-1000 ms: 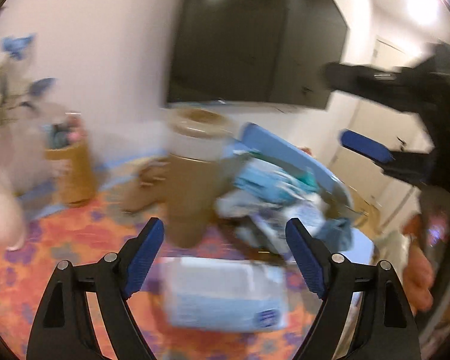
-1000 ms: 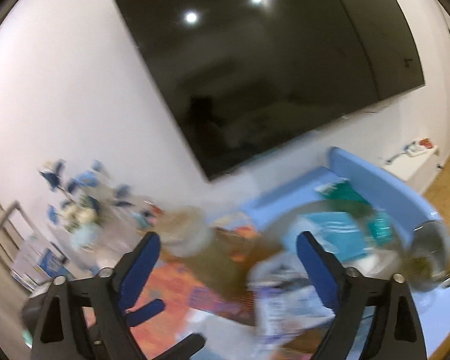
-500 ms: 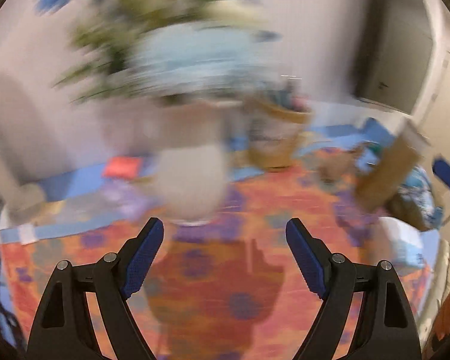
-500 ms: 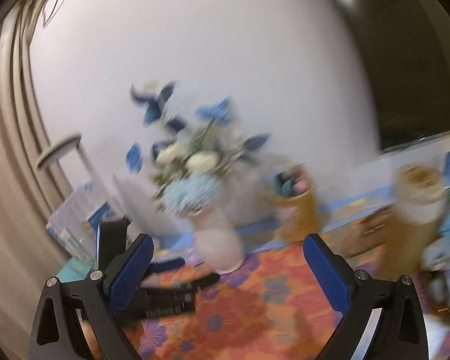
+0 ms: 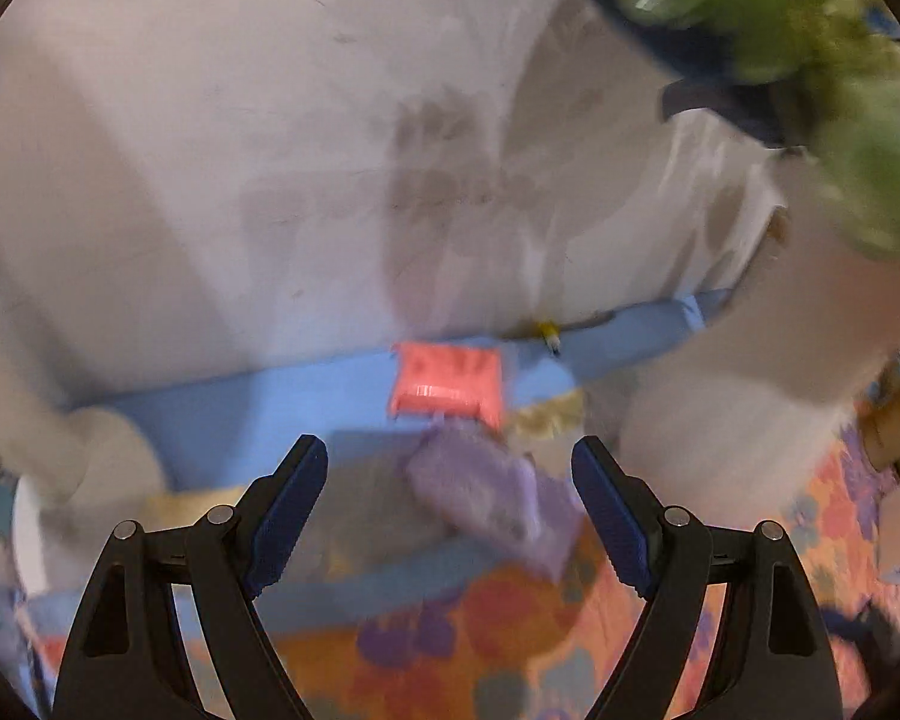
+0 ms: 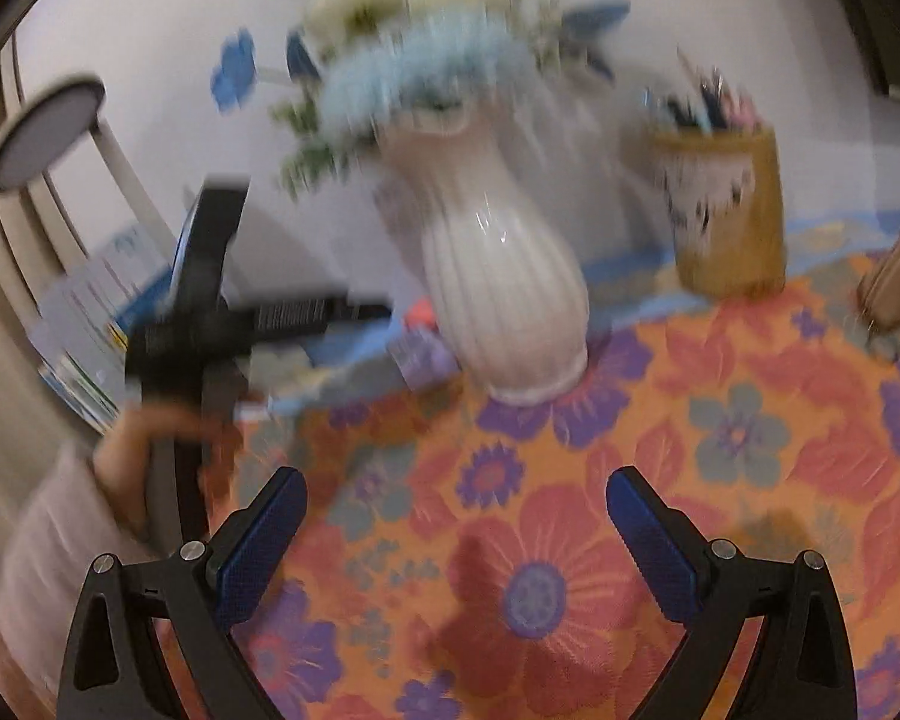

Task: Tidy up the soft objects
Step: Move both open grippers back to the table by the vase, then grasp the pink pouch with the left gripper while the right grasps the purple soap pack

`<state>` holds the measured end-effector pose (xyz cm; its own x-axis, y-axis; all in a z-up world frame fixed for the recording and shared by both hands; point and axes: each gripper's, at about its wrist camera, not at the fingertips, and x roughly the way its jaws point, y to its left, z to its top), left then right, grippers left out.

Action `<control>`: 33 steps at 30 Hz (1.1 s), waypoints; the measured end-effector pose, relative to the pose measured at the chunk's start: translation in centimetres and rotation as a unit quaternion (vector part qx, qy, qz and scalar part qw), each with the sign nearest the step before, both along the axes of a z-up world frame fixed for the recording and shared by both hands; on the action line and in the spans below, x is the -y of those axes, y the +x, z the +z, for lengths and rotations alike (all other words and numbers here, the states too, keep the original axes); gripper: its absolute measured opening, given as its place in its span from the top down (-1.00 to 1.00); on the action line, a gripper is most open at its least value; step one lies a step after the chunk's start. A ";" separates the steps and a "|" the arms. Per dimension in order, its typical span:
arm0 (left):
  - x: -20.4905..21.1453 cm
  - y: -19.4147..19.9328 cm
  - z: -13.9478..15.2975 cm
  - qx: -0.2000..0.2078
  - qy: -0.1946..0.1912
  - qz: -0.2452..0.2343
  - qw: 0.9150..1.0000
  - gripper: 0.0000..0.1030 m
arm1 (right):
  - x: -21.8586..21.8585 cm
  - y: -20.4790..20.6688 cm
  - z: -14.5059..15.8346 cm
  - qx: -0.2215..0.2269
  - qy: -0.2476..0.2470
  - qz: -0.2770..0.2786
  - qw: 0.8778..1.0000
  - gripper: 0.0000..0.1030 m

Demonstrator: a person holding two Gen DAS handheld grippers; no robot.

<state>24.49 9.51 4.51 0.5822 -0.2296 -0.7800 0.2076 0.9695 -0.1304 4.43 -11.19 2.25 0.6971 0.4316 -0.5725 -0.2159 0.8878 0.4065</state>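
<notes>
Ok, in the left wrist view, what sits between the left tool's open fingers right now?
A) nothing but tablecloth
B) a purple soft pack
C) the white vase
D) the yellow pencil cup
B: the blurred purple soft pack lies in the gap of the left tool, untouched by its fingers.

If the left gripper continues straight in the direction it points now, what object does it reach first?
Most likely the purple soft pack, which lies between the open fingers of the left gripper, with a red packet just behind it. The picture is blurred, so the depth is uncertain.
</notes>
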 end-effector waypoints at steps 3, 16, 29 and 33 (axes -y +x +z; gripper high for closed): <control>0.6 2.4 -1.5 -0.011 -0.017 -0.005 1.000 -0.60 | 0.2 0.2 -2.7 -0.024 0.006 0.004 1.000 -0.95; 2.0 1.7 -4.2 -0.020 -0.008 -0.038 0.999 0.40 | 1.3 0.8 -3.7 -0.048 0.043 0.005 0.998 -0.95; -1.1 -11.7 -2.5 -0.083 -0.096 -0.062 0.990 0.39 | 1.3 0.5 -3.3 -0.043 0.043 0.000 0.998 -0.95; -4.1 -10.6 -1.6 -0.040 -0.094 -0.008 0.995 0.19 | 0.8 0.3 -2.8 -0.033 0.027 0.000 0.999 -0.94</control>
